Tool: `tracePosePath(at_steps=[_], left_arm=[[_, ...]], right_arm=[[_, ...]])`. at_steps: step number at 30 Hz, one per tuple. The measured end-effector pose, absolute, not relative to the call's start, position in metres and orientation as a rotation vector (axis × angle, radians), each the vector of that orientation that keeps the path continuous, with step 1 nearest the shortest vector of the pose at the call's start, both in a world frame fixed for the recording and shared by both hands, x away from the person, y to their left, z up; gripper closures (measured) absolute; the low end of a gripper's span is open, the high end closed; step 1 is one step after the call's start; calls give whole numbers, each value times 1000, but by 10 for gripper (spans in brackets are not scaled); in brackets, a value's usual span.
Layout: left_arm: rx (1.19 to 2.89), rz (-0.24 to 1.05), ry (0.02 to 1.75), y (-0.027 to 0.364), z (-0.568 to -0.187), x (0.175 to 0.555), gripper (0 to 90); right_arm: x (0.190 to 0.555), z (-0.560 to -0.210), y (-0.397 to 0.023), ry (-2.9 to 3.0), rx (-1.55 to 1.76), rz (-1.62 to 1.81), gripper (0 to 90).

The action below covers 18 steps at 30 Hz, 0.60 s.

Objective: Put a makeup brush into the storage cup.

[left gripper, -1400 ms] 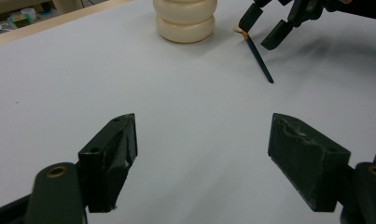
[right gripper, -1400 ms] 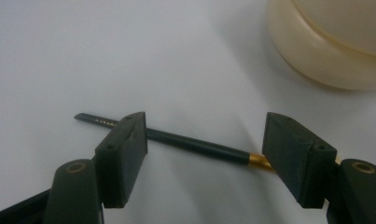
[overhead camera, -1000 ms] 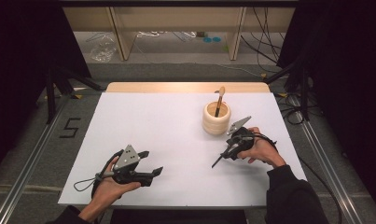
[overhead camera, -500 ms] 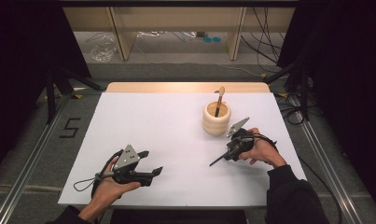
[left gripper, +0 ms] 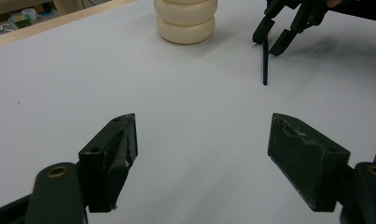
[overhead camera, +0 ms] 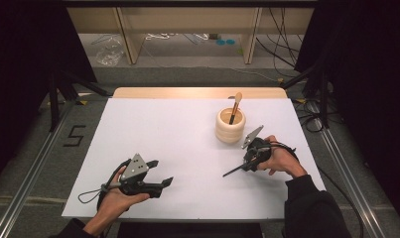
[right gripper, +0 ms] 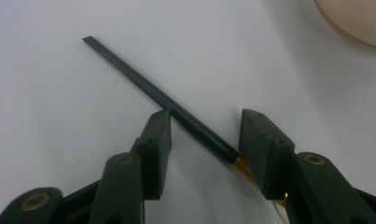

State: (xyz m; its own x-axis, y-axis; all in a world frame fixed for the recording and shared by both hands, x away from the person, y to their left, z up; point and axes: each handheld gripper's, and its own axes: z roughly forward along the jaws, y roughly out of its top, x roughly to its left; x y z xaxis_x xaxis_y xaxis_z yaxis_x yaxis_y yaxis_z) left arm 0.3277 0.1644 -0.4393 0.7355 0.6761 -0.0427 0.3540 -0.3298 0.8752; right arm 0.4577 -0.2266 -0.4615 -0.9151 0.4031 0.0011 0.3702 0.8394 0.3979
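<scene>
1. Nearest the table's front edge: left gripper (overhead camera: 155, 174), in the left hand (overhead camera: 115, 196), low over the white table (overhead camera: 187, 134) at its front left; jaws spread wide, only bare tabletop between them in the left gripper view.
2. Farther in, at the right: right gripper (overhead camera: 248, 159), in the right hand (overhead camera: 279, 159), tips pointing down at the tabletop.
3. Between its jaws in the right gripper view: thin dark brush handle (right gripper: 160, 98) with a gold band near one pad, lying slantwise across the gap, far end resting on the table. Jaws partway open, just been closing in around the handle; both pads look to touch it, but a firm clamp cannot be told.
4. Same handle (overhead camera: 235, 170) in the high view: poking out toward the table's middle.
5. Just behind the right gripper: cream ribbed holder (overhead camera: 230, 126), upright, another brush (overhead camera: 235, 105) leaning inside.
</scene>
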Motion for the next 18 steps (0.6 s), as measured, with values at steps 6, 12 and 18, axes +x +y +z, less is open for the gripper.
tracePosePath(at_steps=[6, 12, 18], left_arm=[[1954, 416, 776, 165, -439, 328, 243], [1958, 417, 774, 165, -439, 328, 243], [1957, 417, 775, 165, -439, 328, 244]], right_arm=[[457, -459, -225, 2958, 585, 557, 611], [455, -458, -222, 2982, 563, 519, 643], [454, -456, -221, 3006, 537, 479, 666]])
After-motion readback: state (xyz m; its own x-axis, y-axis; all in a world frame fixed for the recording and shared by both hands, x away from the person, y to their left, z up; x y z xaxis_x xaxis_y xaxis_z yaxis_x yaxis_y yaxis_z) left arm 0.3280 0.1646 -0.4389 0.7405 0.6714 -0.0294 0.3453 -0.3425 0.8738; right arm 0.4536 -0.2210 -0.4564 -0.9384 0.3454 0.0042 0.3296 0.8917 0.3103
